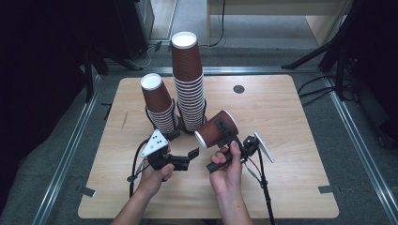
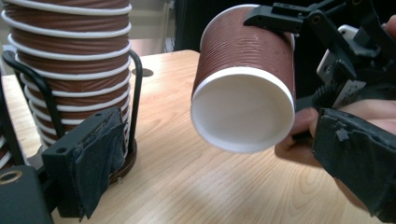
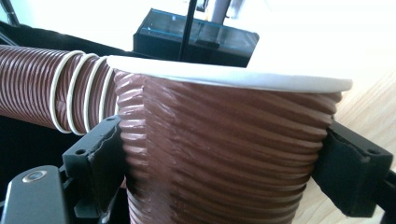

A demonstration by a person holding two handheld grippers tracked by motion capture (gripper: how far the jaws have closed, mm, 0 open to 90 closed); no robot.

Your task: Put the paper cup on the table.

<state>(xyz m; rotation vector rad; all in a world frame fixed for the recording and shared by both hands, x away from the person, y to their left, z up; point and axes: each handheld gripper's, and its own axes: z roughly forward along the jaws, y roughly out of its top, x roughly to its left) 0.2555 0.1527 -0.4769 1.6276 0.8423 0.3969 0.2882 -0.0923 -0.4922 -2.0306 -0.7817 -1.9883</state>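
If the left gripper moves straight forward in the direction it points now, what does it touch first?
Most likely the single brown cup, held on its side by the right gripper. Its open mouth faces the left gripper between the open jaws, though depth is uncertain.

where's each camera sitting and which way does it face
High view: above the person's side, facing forward and down on the table; forearms, both hands show.
Left gripper view: rides the open left tongs, facing the cup.
Right gripper view: rides the right tongs, shut on the cup.
All three share that cup; cup stacks too.
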